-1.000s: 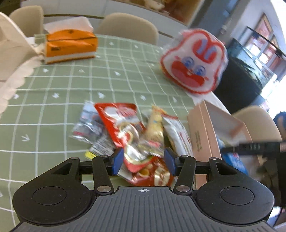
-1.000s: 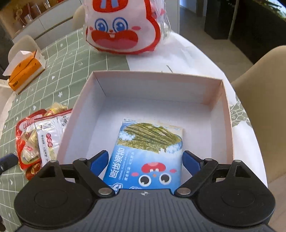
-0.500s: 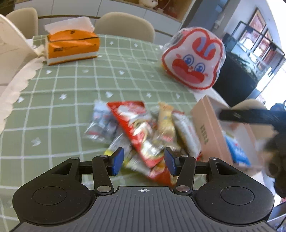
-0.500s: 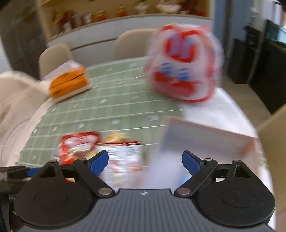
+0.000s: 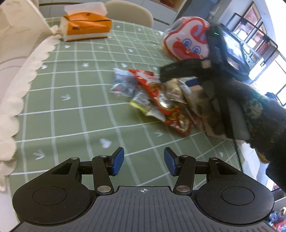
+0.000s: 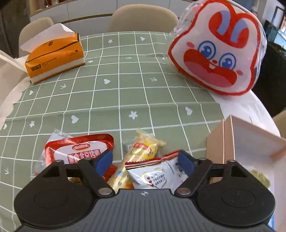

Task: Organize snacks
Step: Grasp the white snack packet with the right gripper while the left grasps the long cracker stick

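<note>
A pile of snack packets (image 5: 155, 100) lies on the green checked tablecloth. In the right wrist view I see a red and white packet (image 6: 78, 149), a yellow packet (image 6: 144, 148) and a white packet (image 6: 157, 174). My right gripper (image 6: 145, 161) is open and hovers low over the pile, its fingers either side of the yellow and white packets. In the left wrist view the right gripper (image 5: 171, 71) reaches over the pile. The pink box (image 6: 250, 142) stands right of the pile. My left gripper (image 5: 143, 161) is open and empty, well back from the pile.
An orange tissue box (image 6: 55, 57) stands at the far left of the table. A big rabbit-face bag (image 6: 218, 51) stands at the far right. Chairs (image 6: 143, 16) stand behind the table. White lace cloth (image 5: 10, 100) edges the table on the left.
My right gripper left the box, where a blue seaweed packet lay between its fingers, and swung left over the snack pile. My left gripper pulled back from the pile.
</note>
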{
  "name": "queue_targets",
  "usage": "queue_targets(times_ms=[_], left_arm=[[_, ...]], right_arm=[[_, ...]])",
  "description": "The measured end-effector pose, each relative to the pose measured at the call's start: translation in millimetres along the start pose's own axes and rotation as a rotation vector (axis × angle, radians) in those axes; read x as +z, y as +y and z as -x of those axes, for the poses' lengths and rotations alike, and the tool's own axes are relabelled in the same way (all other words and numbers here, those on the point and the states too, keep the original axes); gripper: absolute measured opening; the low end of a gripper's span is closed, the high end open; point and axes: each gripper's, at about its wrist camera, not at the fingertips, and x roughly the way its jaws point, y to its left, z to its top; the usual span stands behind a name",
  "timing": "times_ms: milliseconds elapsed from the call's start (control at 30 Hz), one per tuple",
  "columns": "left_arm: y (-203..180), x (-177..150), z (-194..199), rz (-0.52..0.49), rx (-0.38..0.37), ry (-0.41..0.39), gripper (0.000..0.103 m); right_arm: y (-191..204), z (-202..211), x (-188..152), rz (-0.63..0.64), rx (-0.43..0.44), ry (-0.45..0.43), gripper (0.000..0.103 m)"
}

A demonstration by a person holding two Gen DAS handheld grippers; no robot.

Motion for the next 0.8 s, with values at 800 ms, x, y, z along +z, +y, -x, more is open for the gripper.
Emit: queue_targets(times_ms=[800], left_arm=[[14.2,-5.0,14.2,0.006,-0.067,-0.033,0.055]], right_arm=[[22.9,93.8,-130.7,-0.041,0.251,0.085,0.046]])
